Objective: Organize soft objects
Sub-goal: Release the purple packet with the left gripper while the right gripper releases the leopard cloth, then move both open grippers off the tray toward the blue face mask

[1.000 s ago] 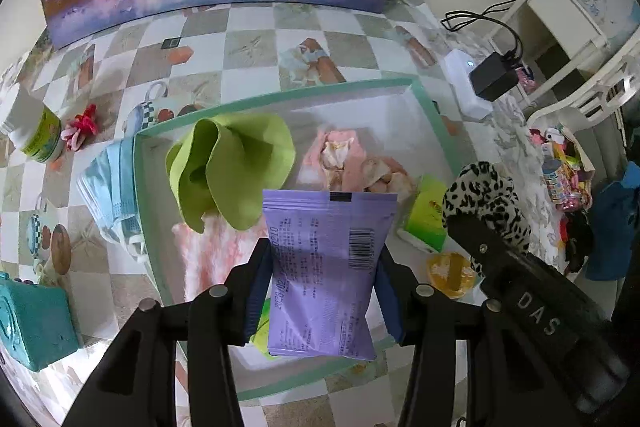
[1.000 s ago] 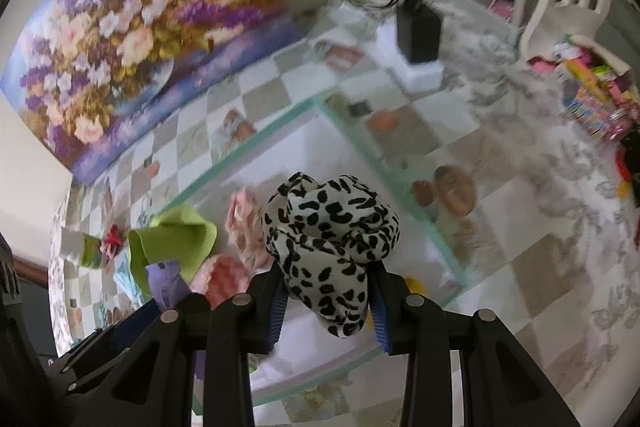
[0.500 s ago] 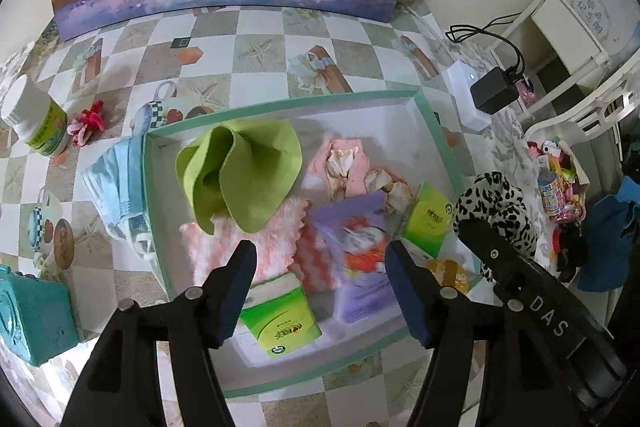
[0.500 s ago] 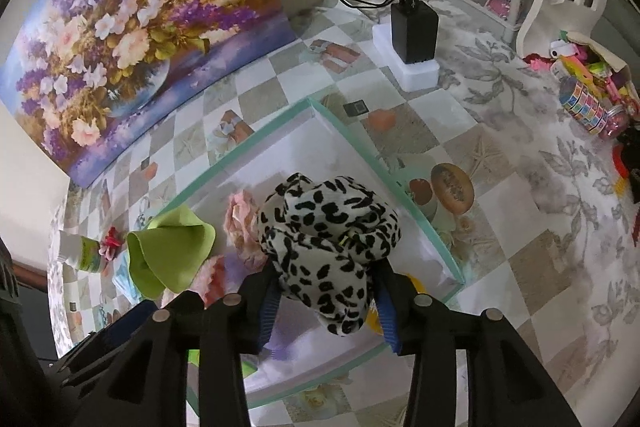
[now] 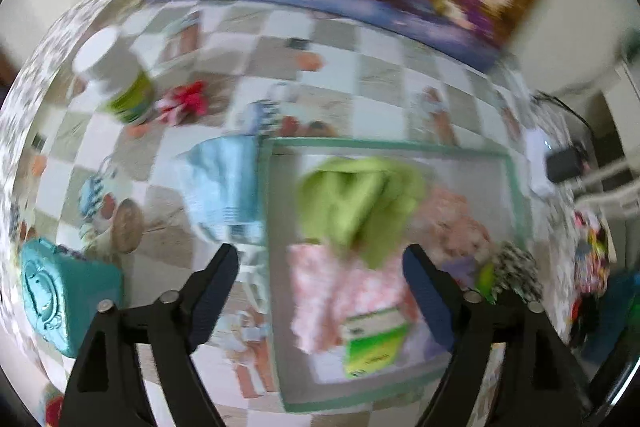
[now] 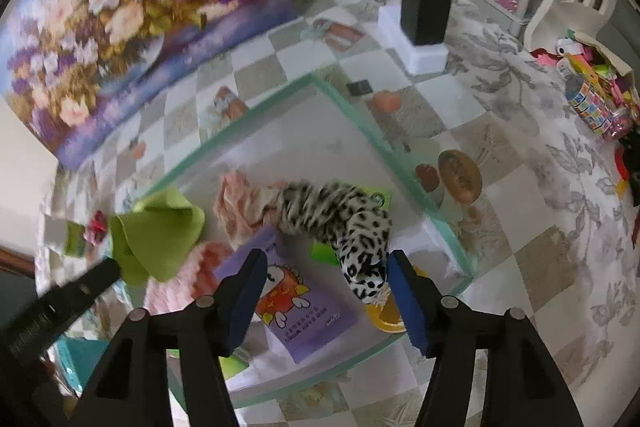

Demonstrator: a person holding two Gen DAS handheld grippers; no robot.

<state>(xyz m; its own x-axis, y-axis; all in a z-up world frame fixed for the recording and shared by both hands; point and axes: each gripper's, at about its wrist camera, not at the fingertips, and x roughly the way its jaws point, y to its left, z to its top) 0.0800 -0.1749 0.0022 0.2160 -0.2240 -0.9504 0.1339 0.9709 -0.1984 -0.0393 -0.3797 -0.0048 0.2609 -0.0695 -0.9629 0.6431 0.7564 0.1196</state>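
Only the right view shows the purple packet [image 6: 296, 291] sharply

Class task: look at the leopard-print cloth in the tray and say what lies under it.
In the right wrist view, the leopard-print cloth lies over a pink cloth, green packets and a yellow thing in the tray. What lies beneath its middle is covered.

leopard scrunchie [image 6: 352, 223] in tray [image 6: 400, 155], tongs [image 6: 326, 291] parted

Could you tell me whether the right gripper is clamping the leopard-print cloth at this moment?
No, the right gripper has just been opening, and the leopard-print cloth lies loose in the tray.
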